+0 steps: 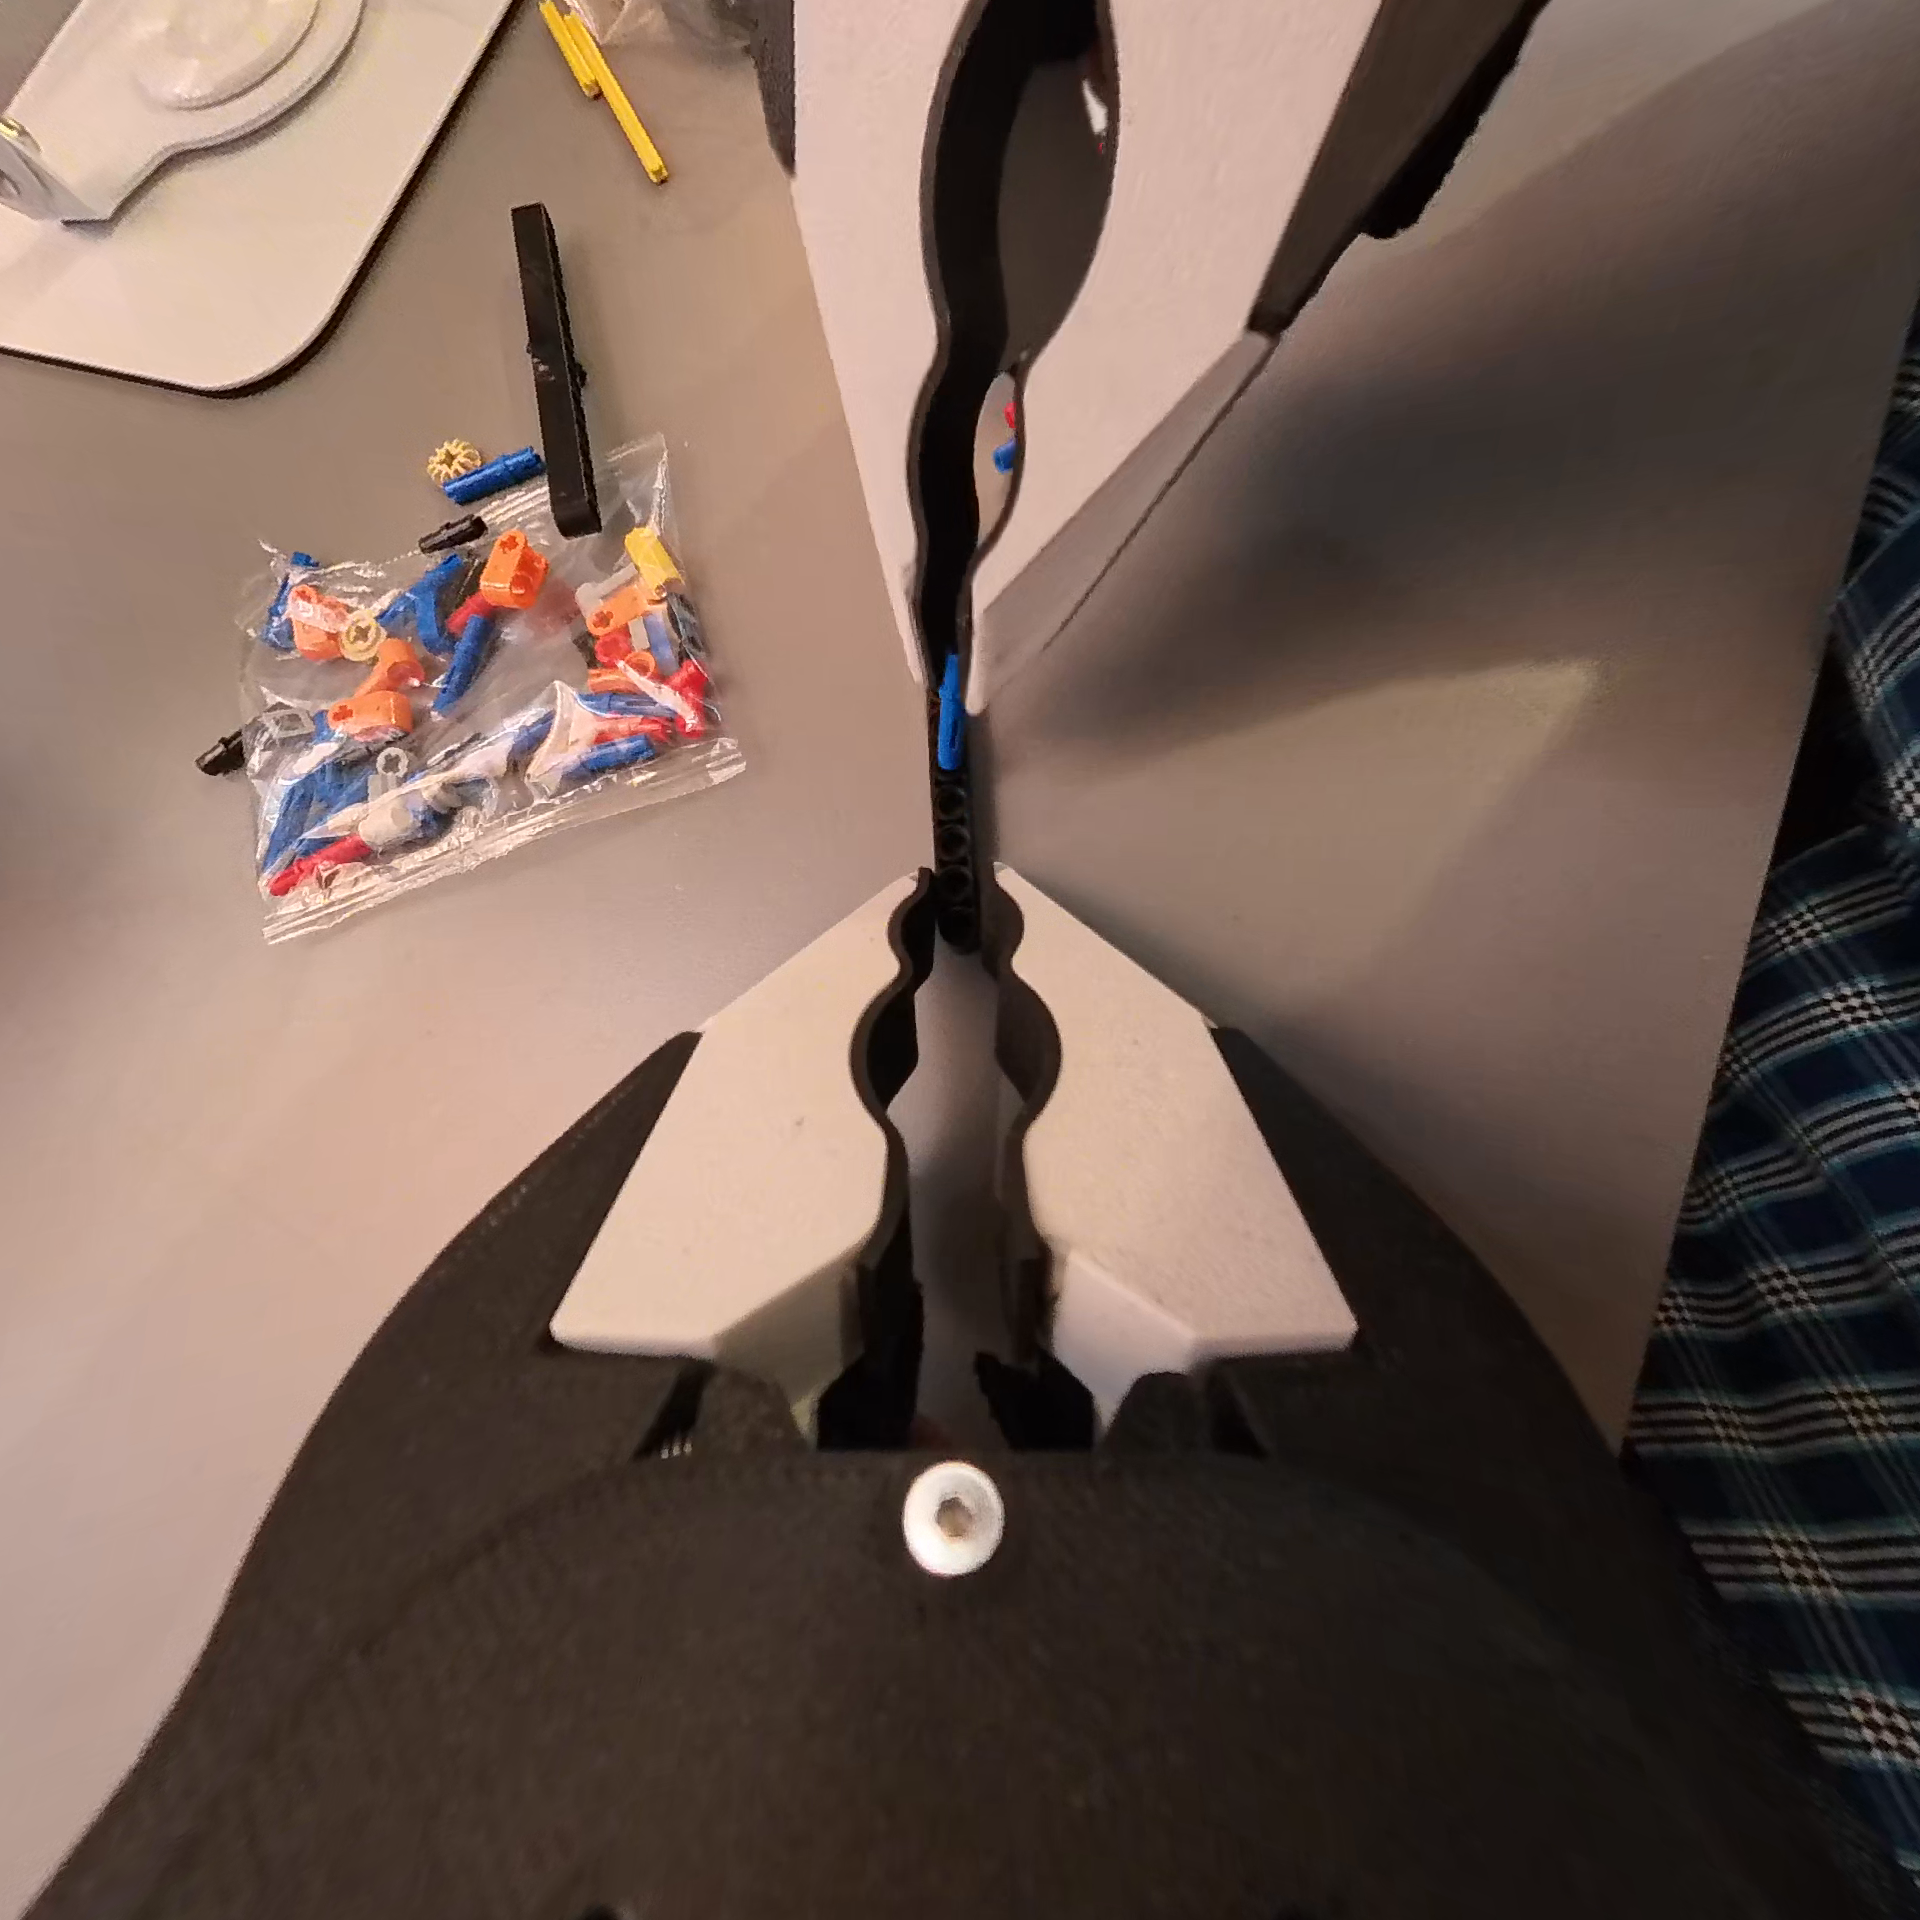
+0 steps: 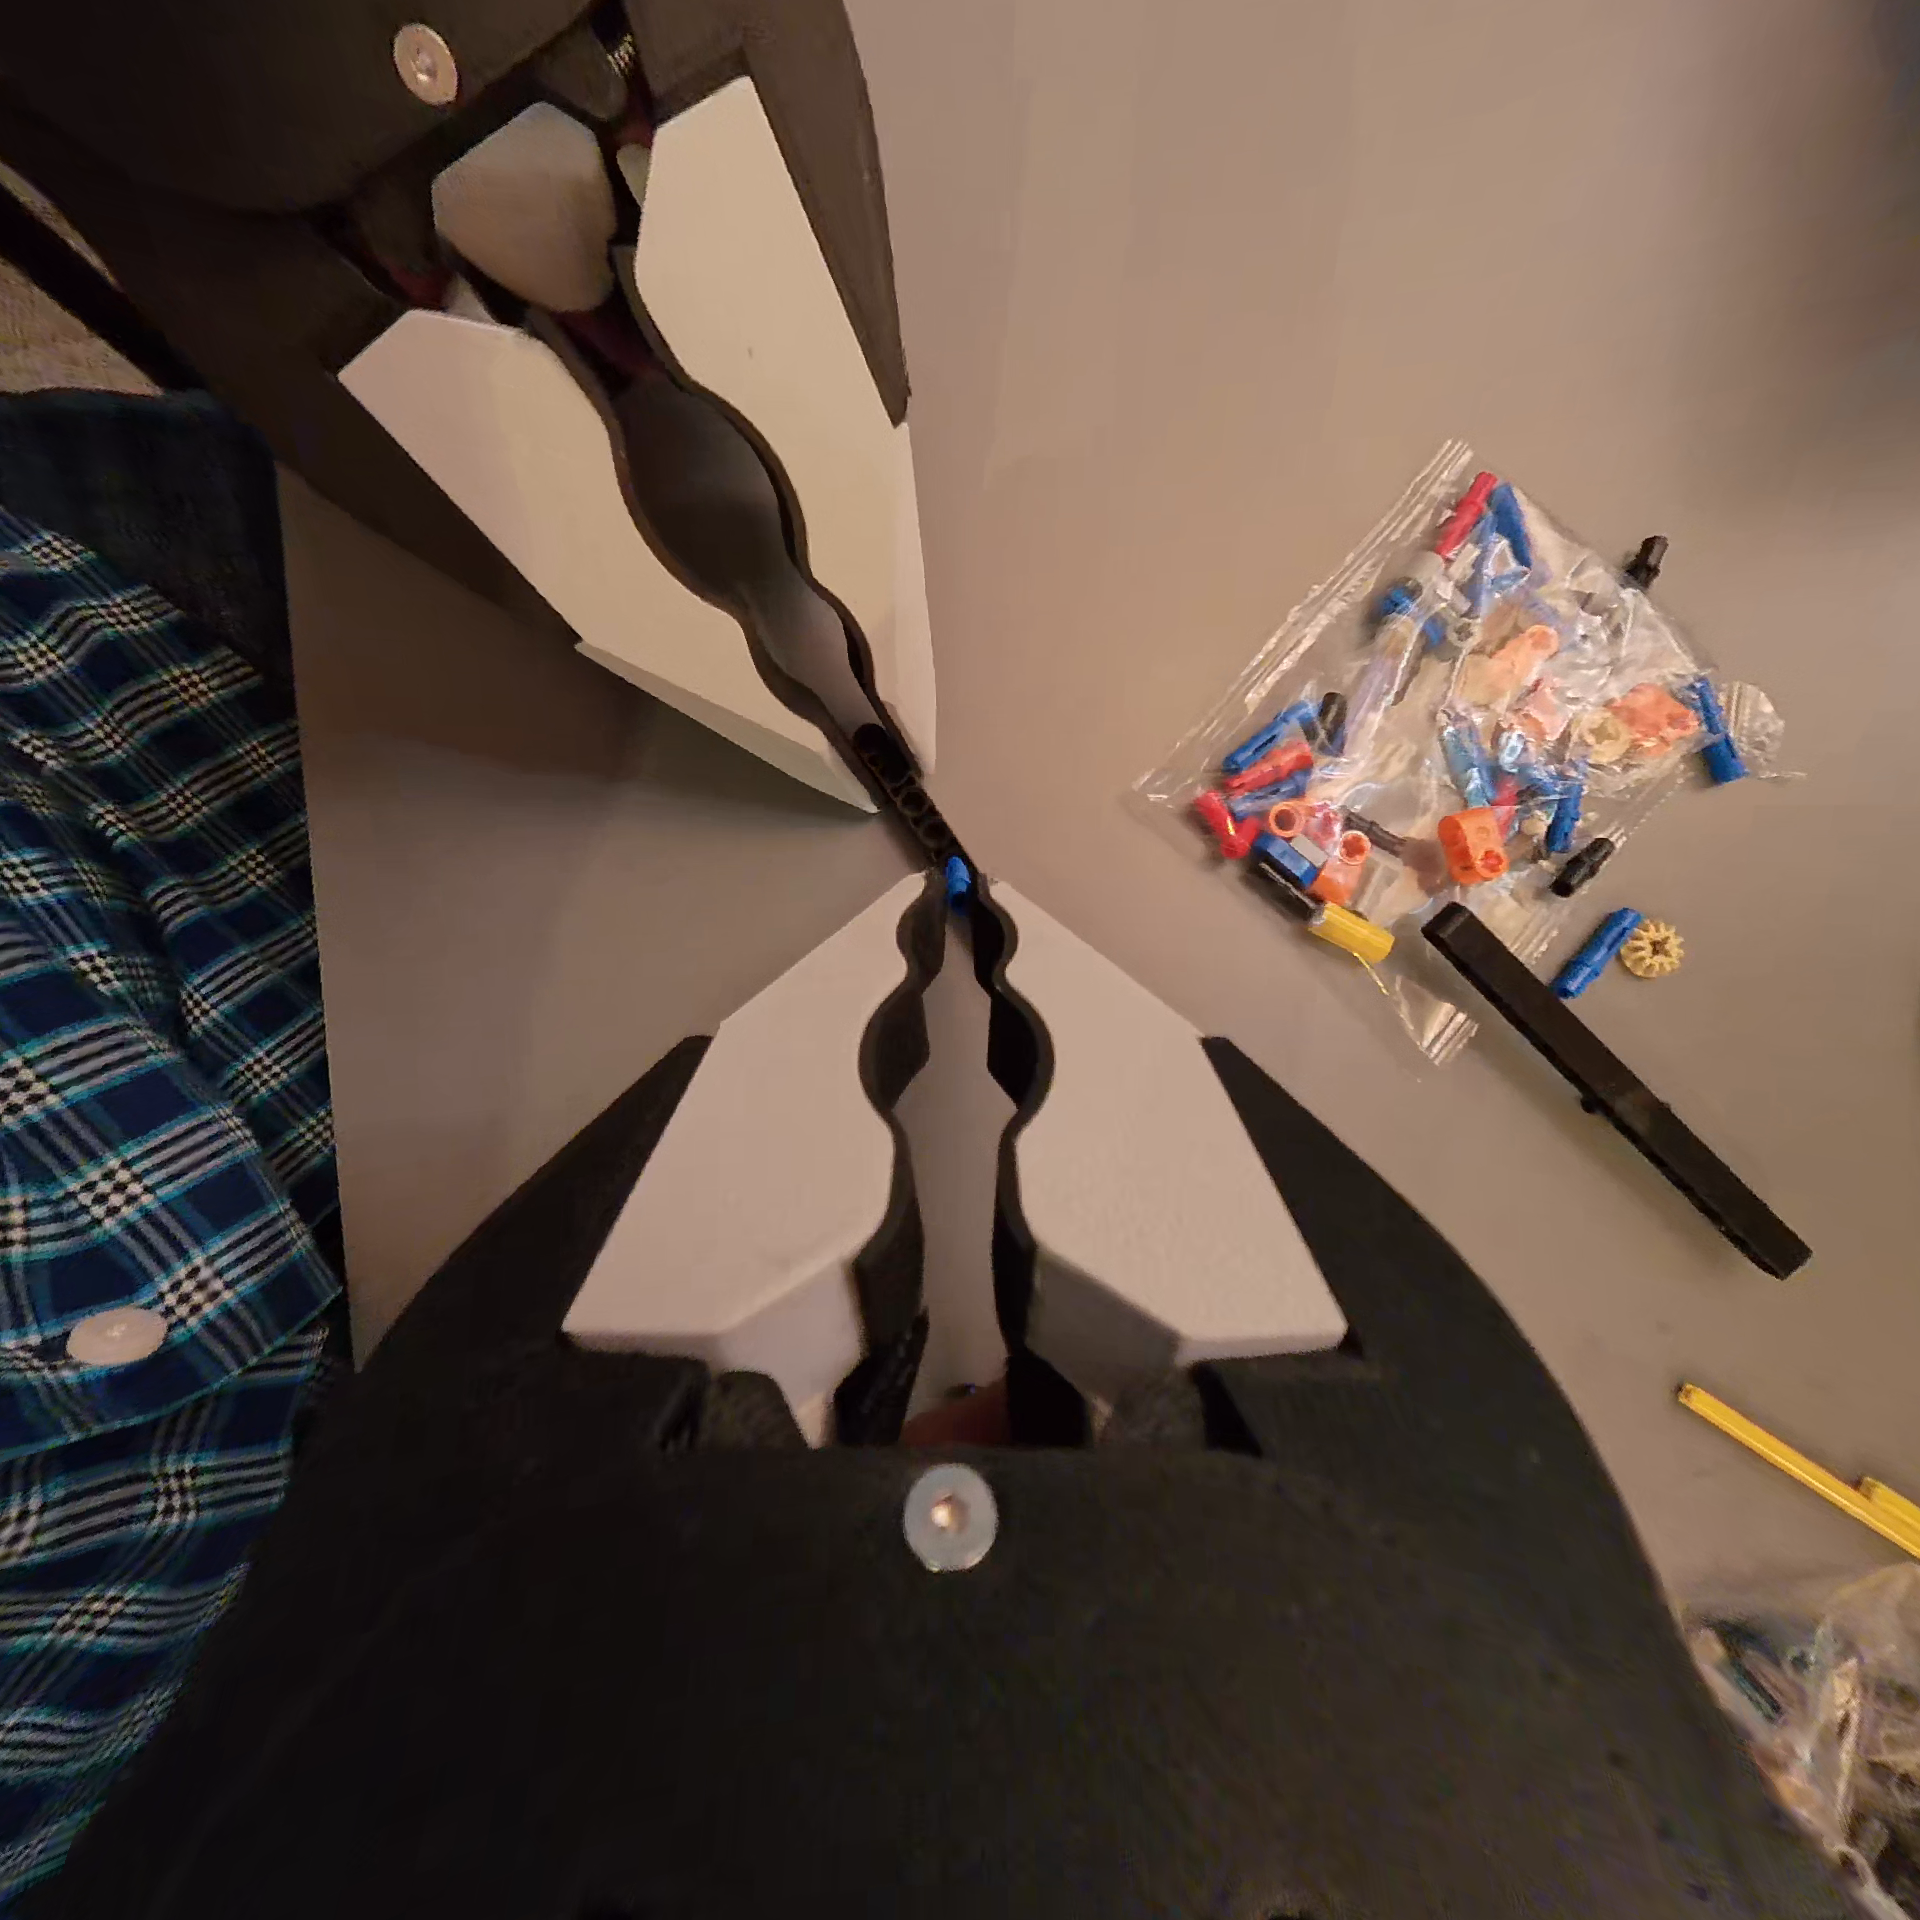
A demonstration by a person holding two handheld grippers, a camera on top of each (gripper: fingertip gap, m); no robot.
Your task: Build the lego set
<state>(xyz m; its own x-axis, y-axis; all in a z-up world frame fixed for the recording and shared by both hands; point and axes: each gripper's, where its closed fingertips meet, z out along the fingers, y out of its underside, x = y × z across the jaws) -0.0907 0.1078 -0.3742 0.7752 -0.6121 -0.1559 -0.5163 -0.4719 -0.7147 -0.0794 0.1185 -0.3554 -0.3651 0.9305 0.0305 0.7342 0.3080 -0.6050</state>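
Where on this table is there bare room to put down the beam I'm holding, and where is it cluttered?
Bare grey table lies between the parts bag and the left tongs. Crowded: around the bag, with the loose black beam, tan gear, yellow axles and white mat.

The left gripper (image 1: 958, 914) pinches a black holed beam (image 1: 954, 831) whose blue pin (image 1: 950, 717) apparently meets the right gripper (image 1: 961, 623).

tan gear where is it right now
The tan gear lies on the table at the right of the right wrist view, touching a loose blue pin, beside the black beam.
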